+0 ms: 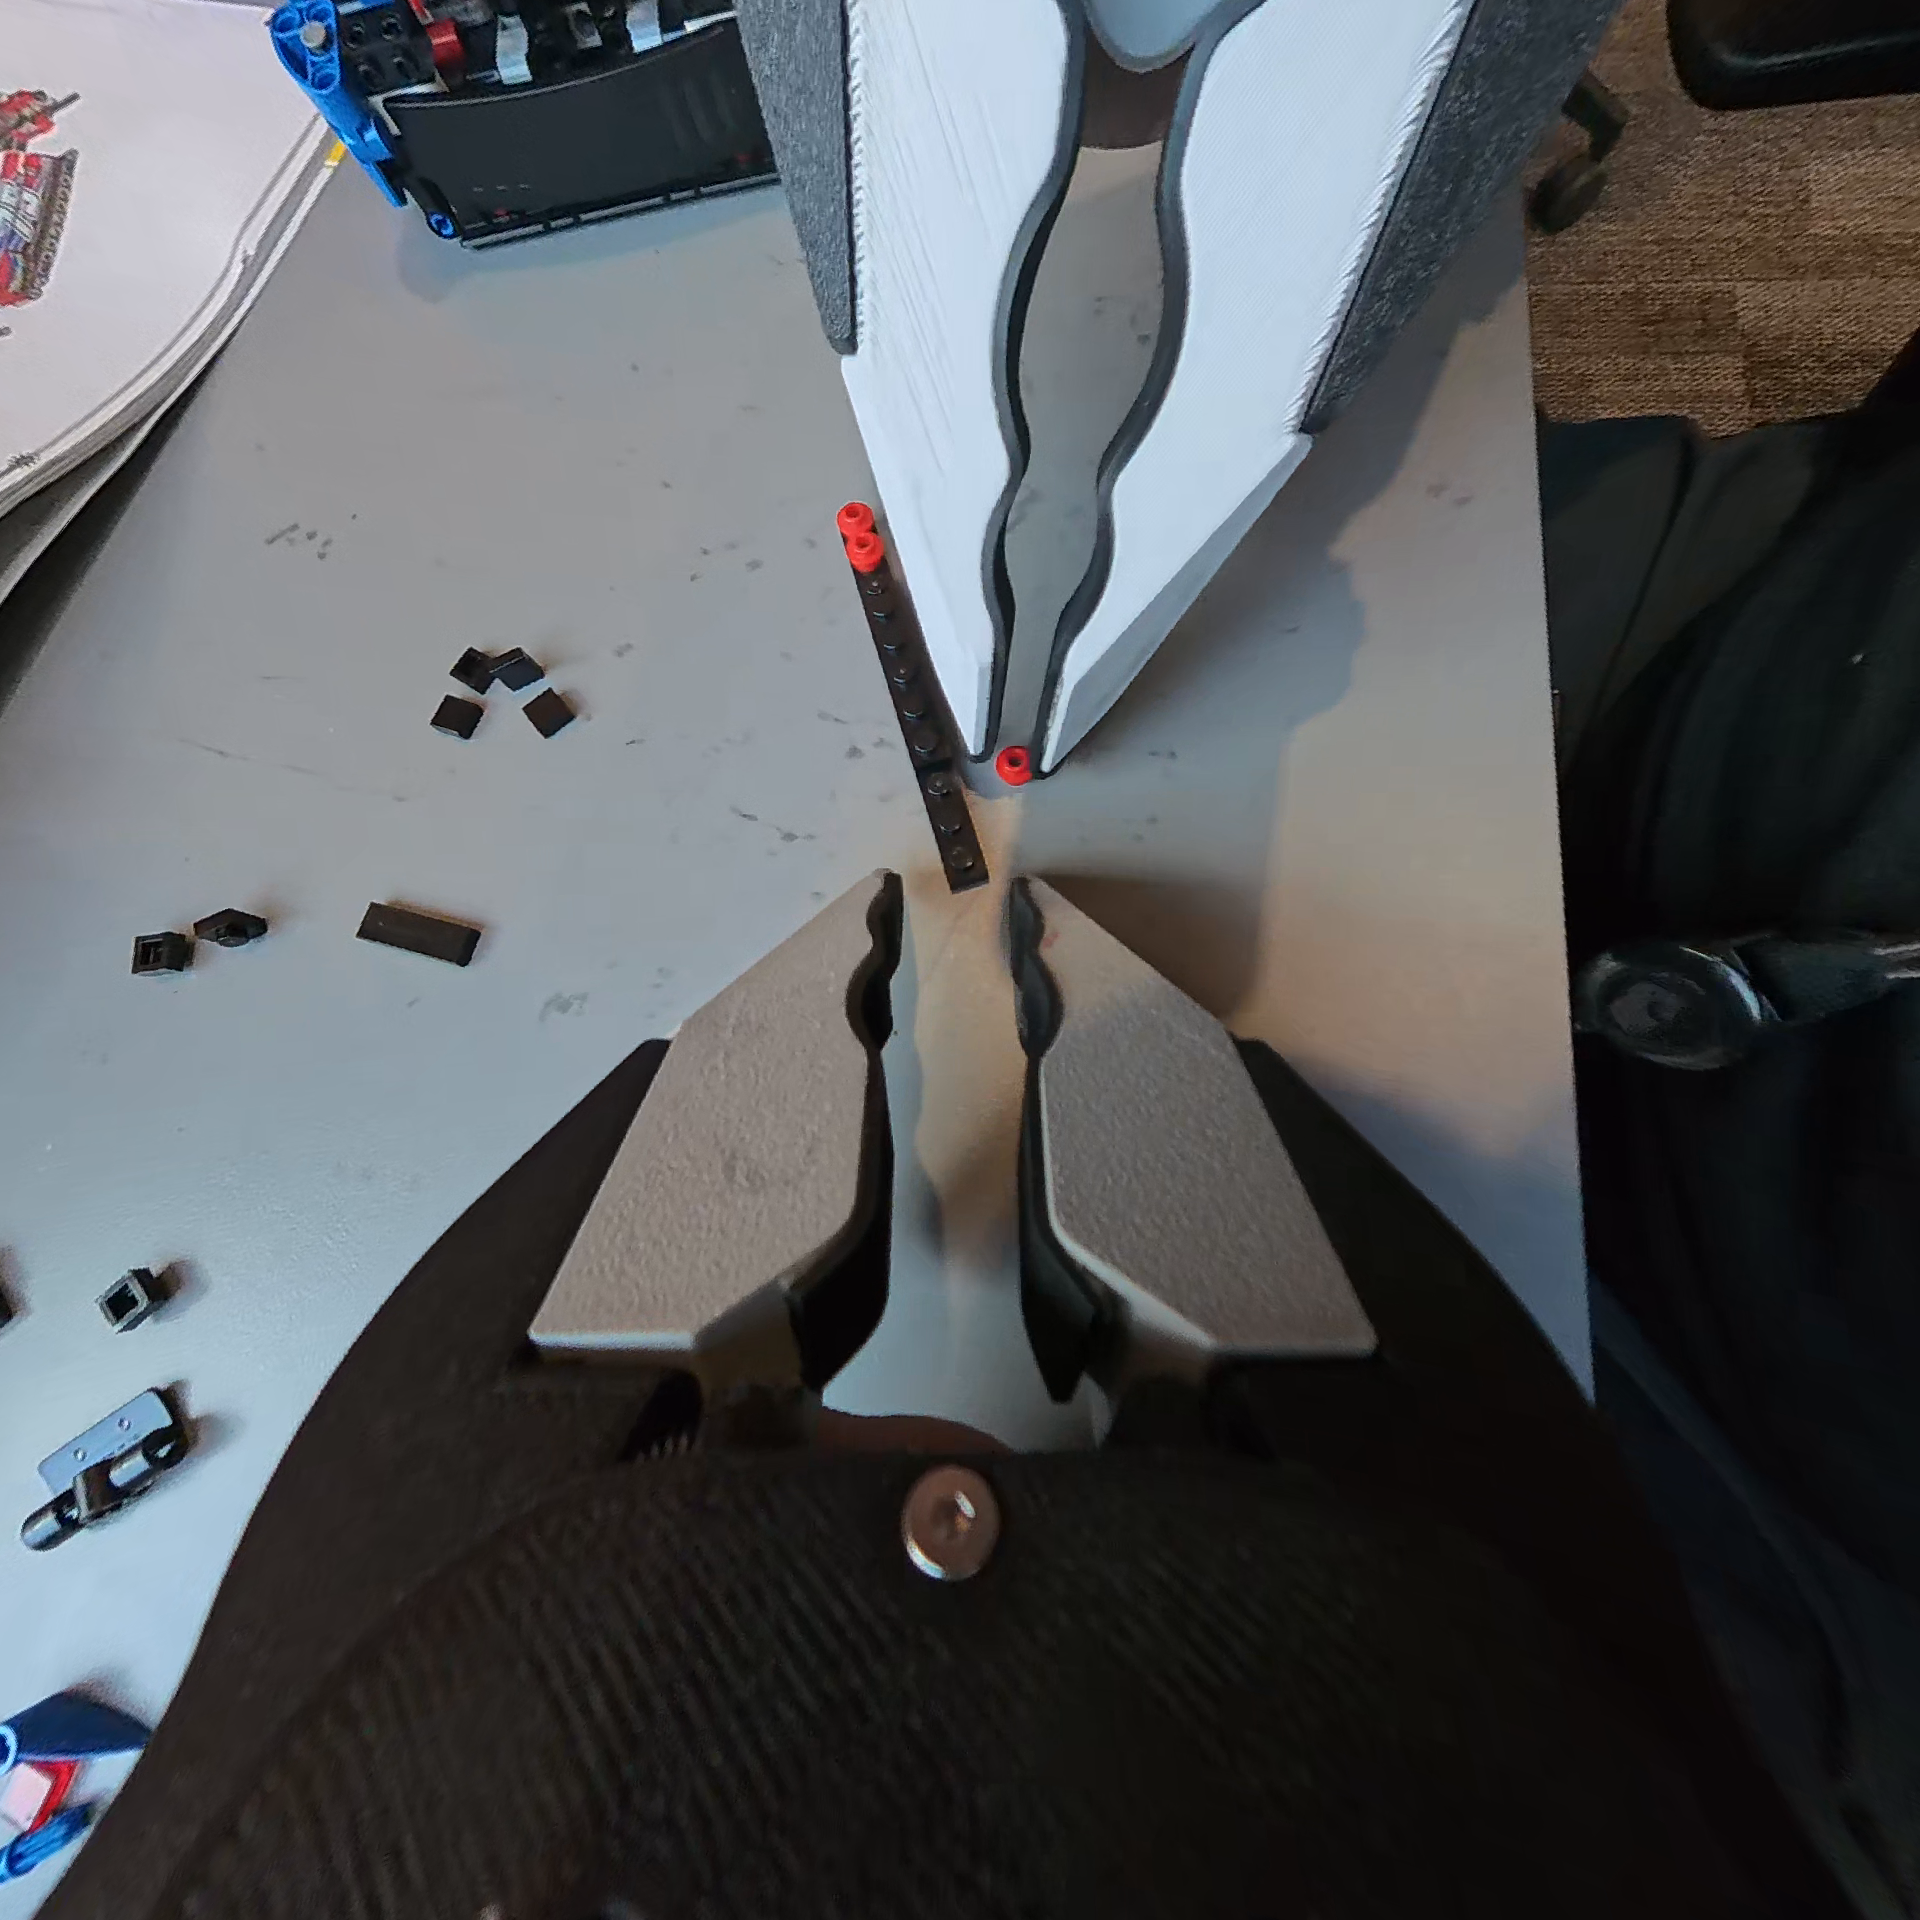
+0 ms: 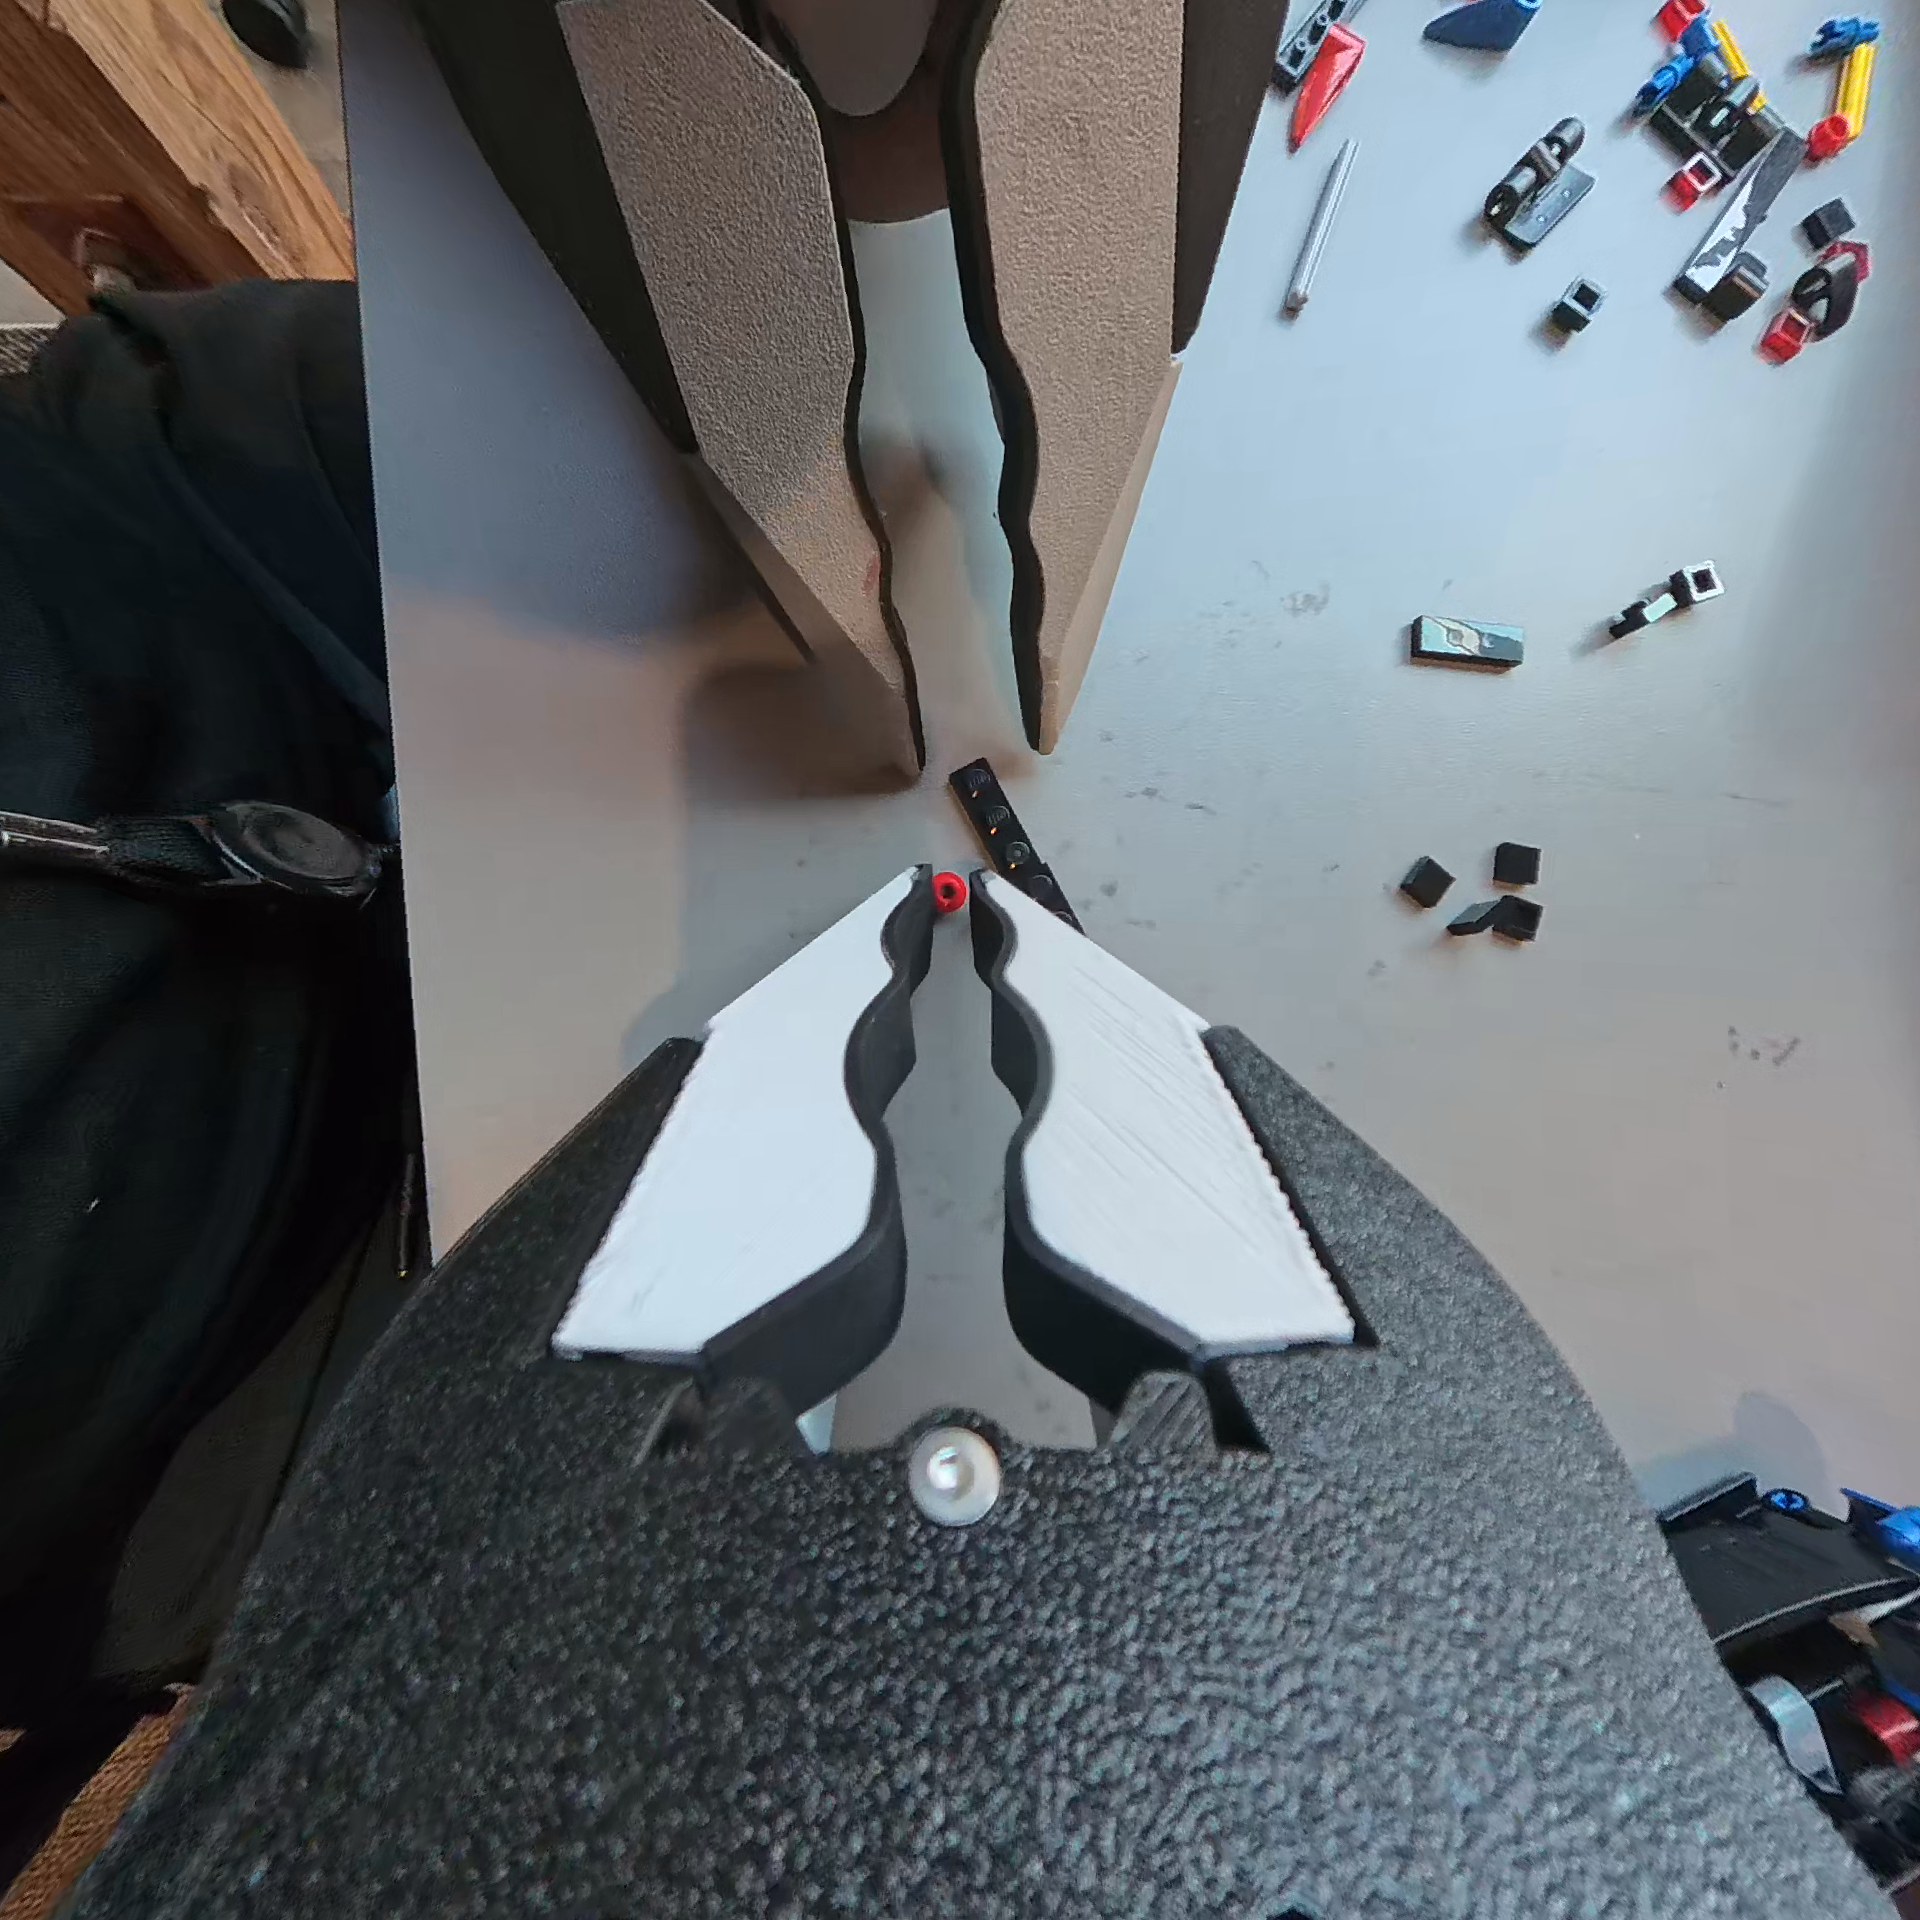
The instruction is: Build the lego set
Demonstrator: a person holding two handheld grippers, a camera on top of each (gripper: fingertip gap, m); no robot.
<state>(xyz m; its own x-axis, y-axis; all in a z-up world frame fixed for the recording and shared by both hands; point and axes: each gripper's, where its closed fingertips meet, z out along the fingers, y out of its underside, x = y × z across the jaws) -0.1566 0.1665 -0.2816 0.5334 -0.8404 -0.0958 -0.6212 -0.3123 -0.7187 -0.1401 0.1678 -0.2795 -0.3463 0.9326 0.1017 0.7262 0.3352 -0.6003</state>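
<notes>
A small red round stud (image 2: 947,891) is sitting pinched between the tips of the right gripper (image 2: 948,890), whose white fingers are closed on it just above the grey table (image 1: 623,468). Right beside it, a long black plate (image 1: 920,707) is lying flat on the table, with two more red studs (image 1: 860,535) sitting on its far end in the left wrist view. In the right wrist view that far end is hiding under the white fingers, so only the near few studs are showing. The left gripper (image 1: 954,883) is hovering with its tan fingers apart and holding nothing, its tips flanking the plate's near end; whether they are touching it is hard to tell. The table edge is running close on one side of the plate, with dark fabric beyond it. On the other side open tabletop is lying between the plate and the loose black pieces (image 1: 504,691), and a partly built model (image 1: 540,114) is being cut off at the frame edge.
</notes>
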